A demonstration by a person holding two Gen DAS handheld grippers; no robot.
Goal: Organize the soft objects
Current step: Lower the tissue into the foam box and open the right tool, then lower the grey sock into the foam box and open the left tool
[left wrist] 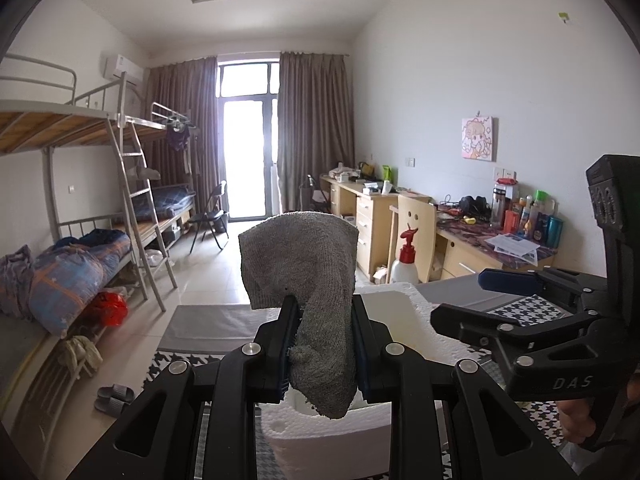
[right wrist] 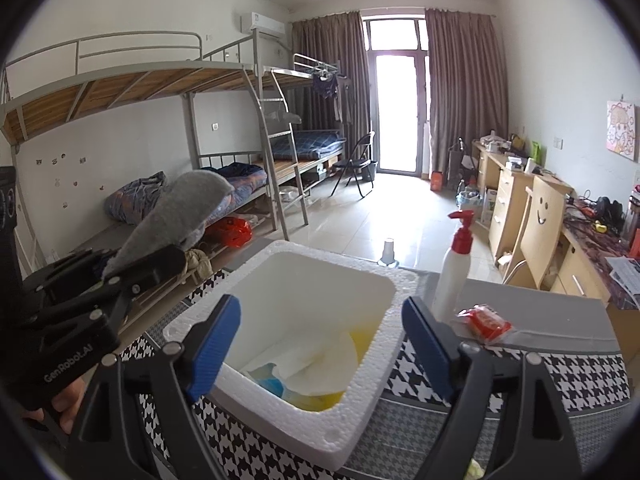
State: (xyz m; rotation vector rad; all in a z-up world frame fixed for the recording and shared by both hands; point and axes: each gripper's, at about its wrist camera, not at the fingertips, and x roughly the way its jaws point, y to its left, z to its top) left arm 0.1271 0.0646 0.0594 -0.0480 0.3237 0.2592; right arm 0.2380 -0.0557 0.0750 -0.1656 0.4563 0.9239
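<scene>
Grey terry sock (left wrist: 304,280) is what we see clamped in the left gripper (left wrist: 322,344): its blue pads press on the sock's middle, the wide cuff end standing up above the fingers and the toe end hanging down below them. We hold it just above the near left part of the white foam box (right wrist: 384,304), which sits on the houndstooth cloth (right wrist: 576,372) covering the table. In the right wrist view the sock (right wrist: 180,216) shows at the left, raised above the box's left rim. The right gripper (right wrist: 322,340) has its blue-padded fingers spread wide with nothing between them, poised over the near side of the box. Inside the box we can make out white, yellow and blue soft items (right wrist: 316,364), though we cannot tell exactly what they are. On the far right of the box stand a white pump bottle with a red top (right wrist: 452,272) and, beside it, a red wrapped packet (right wrist: 486,322).
</scene>
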